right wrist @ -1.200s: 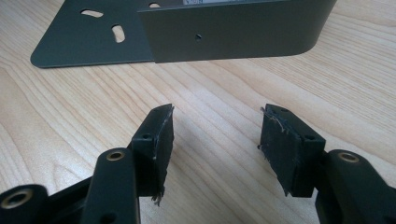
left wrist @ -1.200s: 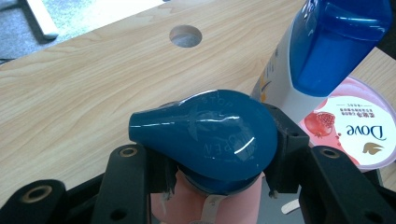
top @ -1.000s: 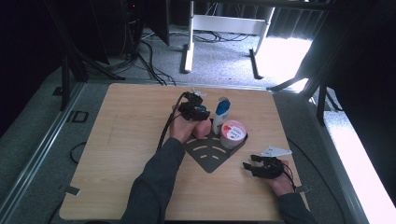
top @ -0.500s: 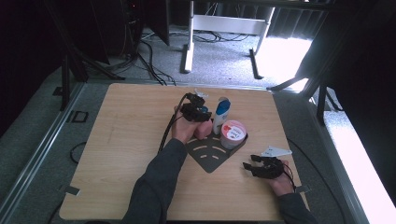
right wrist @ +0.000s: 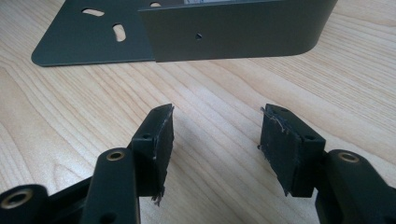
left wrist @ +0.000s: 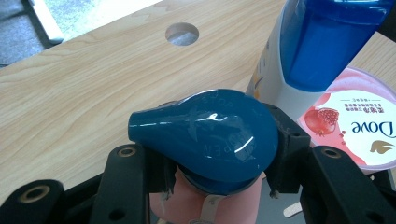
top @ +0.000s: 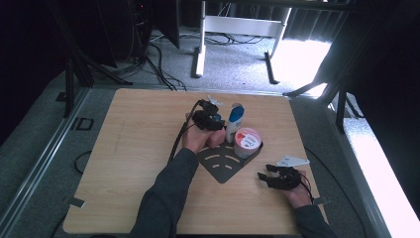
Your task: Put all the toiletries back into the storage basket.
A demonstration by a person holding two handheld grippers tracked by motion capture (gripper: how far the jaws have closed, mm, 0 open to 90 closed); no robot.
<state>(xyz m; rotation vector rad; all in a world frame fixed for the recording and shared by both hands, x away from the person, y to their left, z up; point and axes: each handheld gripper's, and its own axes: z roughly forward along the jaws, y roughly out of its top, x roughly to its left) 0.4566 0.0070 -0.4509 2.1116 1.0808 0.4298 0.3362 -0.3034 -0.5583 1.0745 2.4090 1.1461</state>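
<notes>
My left gripper (top: 208,119) is shut on a pink bottle (top: 216,139) just under its dark blue flip cap (left wrist: 205,135), near the back of a dark grey metal rack (top: 223,164). The bottle's pink body (left wrist: 205,205) shows between the jaws. Right beside it stand a white bottle with a blue cap (top: 235,122) (left wrist: 327,42) and a pink Dove jar (top: 246,141) (left wrist: 357,126), both on the rack. My right gripper (top: 276,177) (right wrist: 215,128) rests low over the table to the right of the rack, open, nothing between its pads. The rack's upright wall (right wrist: 233,28) is just ahead of it.
The wooden table (top: 129,144) has bare room on its left half and along the front. A round hole (left wrist: 182,33) is cut in the tabletop beyond the bottles. Cables trail on the grey floor behind the table.
</notes>
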